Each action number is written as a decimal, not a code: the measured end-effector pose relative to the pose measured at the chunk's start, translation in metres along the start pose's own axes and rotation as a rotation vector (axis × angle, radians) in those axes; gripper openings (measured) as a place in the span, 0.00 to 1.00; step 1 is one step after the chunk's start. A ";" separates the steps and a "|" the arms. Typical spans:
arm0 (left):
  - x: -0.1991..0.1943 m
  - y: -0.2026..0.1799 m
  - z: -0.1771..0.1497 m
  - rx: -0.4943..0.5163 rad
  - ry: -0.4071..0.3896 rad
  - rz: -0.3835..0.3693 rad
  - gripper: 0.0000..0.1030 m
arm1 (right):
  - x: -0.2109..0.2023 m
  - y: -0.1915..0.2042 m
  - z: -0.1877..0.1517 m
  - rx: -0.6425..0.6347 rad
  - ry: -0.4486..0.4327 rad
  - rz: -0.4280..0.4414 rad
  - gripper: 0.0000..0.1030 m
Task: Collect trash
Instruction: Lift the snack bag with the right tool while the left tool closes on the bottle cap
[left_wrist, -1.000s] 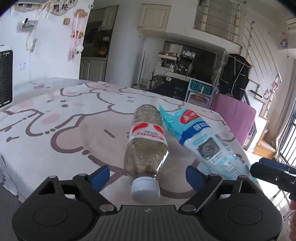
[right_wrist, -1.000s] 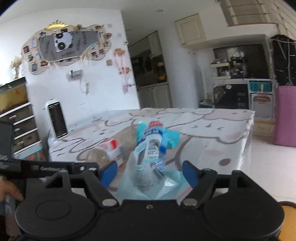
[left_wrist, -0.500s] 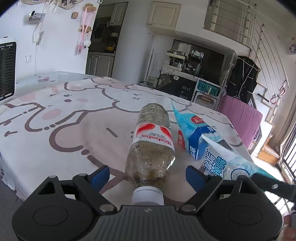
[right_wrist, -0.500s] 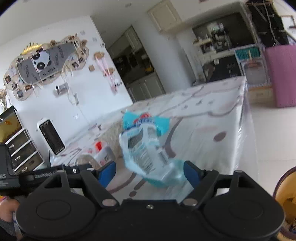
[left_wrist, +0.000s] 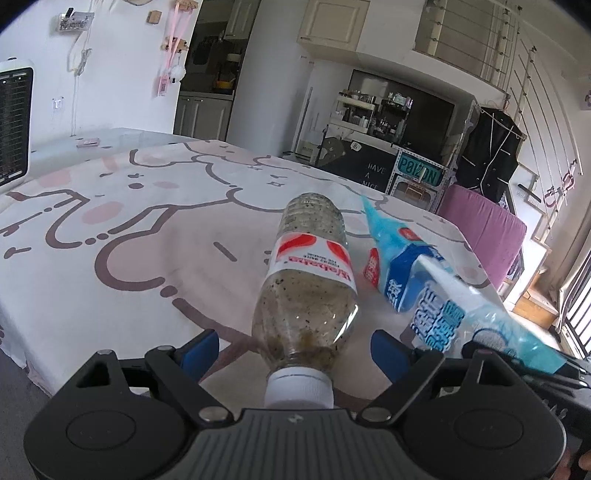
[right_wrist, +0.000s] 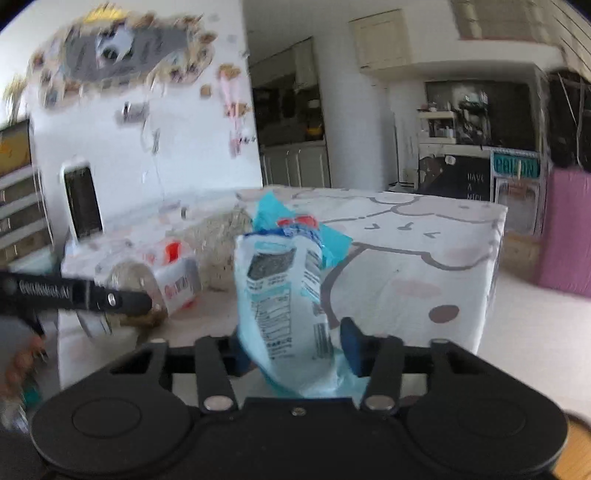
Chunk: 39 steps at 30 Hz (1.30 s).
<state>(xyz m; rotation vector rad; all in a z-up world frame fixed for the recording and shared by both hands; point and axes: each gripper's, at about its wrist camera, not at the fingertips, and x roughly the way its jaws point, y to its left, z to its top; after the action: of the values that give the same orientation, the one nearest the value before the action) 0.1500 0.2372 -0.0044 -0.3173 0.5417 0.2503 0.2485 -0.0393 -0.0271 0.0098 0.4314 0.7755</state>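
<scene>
**Tabletop trash: one bottle, one wrapper, two grippers**

Item 1. Plastic bottle (left_wrist: 308, 280), clear, red-and-white label, lying on its side on the cartoon-print tablecloth (left_wrist: 129, 229). White cap (left_wrist: 299, 387) points toward the left gripper (left_wrist: 293, 349); neck and shoulder lie between the two blue pads (left_wrist: 197, 347), clear of both. Contents: murky residue with dark specks coating the inside wall.

Item 2. Blue-and-white plastic wrapper (right_wrist: 286, 295), printed, crumpled, just beside the bottle on its right. The near end is raised off the cloth and stands between the fingers of the right gripper (right_wrist: 291, 347); the far end still rests on the table. Nothing can be made out inside it.

Item 3. Left gripper: jaws wide, holding nothing, bottle neck in the gap.

Item 4. Right gripper: jaws narrow and closing, wrapper between them. Whether the pads already press it cannot be told; the left pad is hidden behind the plastic.
</scene>
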 end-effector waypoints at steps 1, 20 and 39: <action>0.001 0.000 0.000 -0.004 -0.006 0.002 0.87 | -0.003 -0.002 0.000 0.017 -0.010 0.007 0.38; -0.007 -0.016 -0.011 0.047 0.088 0.029 0.65 | -0.023 -0.010 -0.009 0.095 -0.070 -0.008 0.31; -0.024 -0.004 -0.013 -0.044 0.012 0.077 0.55 | -0.028 -0.007 -0.012 0.079 -0.068 -0.007 0.31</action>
<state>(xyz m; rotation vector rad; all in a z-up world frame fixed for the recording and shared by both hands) 0.1252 0.2257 -0.0007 -0.3415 0.5613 0.3354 0.2315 -0.0650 -0.0287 0.1084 0.3968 0.7491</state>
